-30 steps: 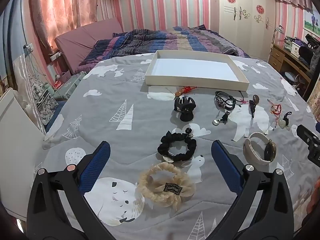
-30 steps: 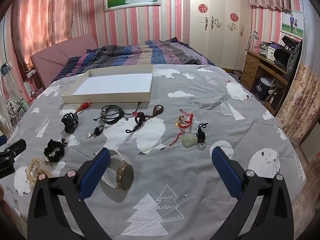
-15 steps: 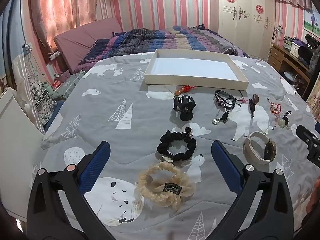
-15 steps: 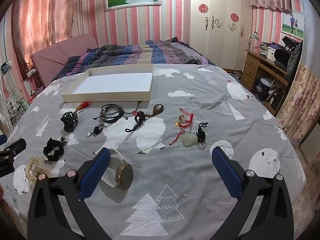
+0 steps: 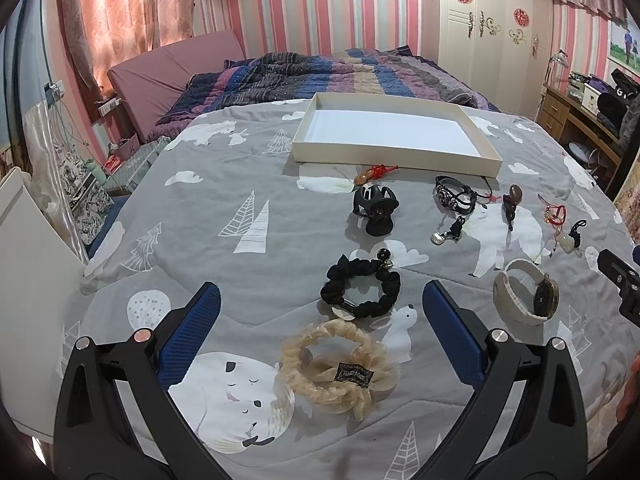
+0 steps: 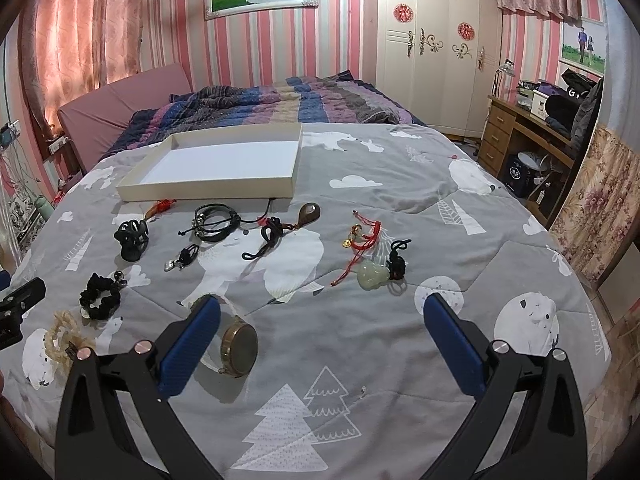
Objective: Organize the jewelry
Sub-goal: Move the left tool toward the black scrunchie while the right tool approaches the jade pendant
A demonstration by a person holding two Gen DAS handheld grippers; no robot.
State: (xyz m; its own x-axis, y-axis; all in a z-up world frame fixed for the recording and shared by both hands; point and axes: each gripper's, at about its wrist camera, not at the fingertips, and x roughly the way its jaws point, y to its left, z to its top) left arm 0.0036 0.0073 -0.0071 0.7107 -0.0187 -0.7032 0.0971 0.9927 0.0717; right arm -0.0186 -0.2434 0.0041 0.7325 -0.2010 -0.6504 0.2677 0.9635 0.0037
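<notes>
A shallow cream tray (image 5: 394, 157) (image 6: 208, 192) lies empty on the grey bedspread. In front of it lie a black hair claw (image 5: 376, 209), a black bracelet (image 5: 454, 199), a black scrunchie (image 5: 360, 290), a beige scrunchie (image 5: 336, 368), a watch with a white strap (image 5: 526, 298) (image 6: 239, 346), a jade pendant (image 6: 373, 275) and a red cord charm (image 6: 362, 236). My left gripper (image 5: 320, 308) is open and empty, above the two scrunchies. My right gripper (image 6: 322, 320) is open and empty, with the watch by its left finger.
A striped quilt (image 5: 340, 76) is bunched at the bed's far end. A white wardrobe (image 6: 436, 48) and a wooden desk (image 6: 532, 140) stand to the right. A white panel (image 5: 28, 280) and bags stand off the bed's left edge.
Both grippers have shifted only slightly; the right view's items sit a little higher and to the left. Nothing was grasped or moved.
</notes>
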